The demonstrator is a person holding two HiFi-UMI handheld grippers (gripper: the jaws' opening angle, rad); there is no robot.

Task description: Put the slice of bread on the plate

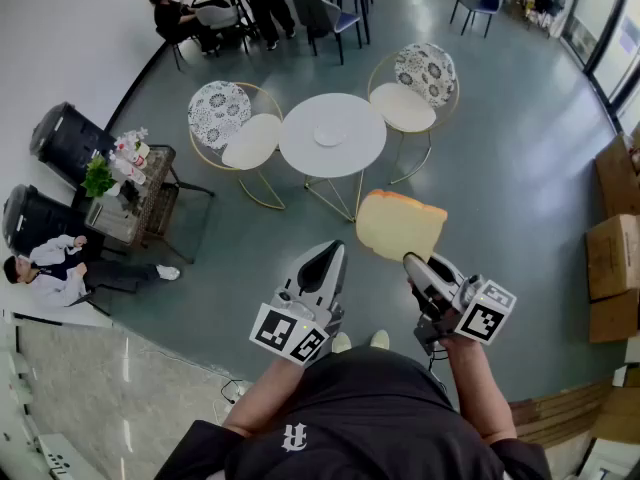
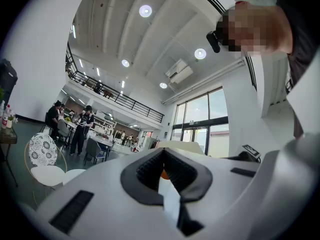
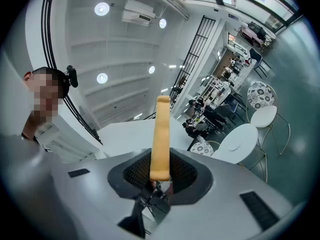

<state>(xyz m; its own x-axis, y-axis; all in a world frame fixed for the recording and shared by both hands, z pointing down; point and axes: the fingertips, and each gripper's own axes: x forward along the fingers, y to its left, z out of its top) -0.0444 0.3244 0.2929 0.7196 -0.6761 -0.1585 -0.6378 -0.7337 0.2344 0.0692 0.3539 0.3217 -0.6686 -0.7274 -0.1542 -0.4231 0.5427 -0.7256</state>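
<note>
Slice of bread gripped in the right tongs, plate on the round desk ahead.
The right tongs pinch the bottom edge of the slice, which stands on edge above them, in the air over the grey floor and well apart from the plate. The left tongs are closed together with nothing between them, near the right ones. The white plate lies at the middle of the white desk, between two patterned chairs.

left claw: white shell, black pads | right claw: same | cubes: black-white square markers | shirt: black, white logo
</note>
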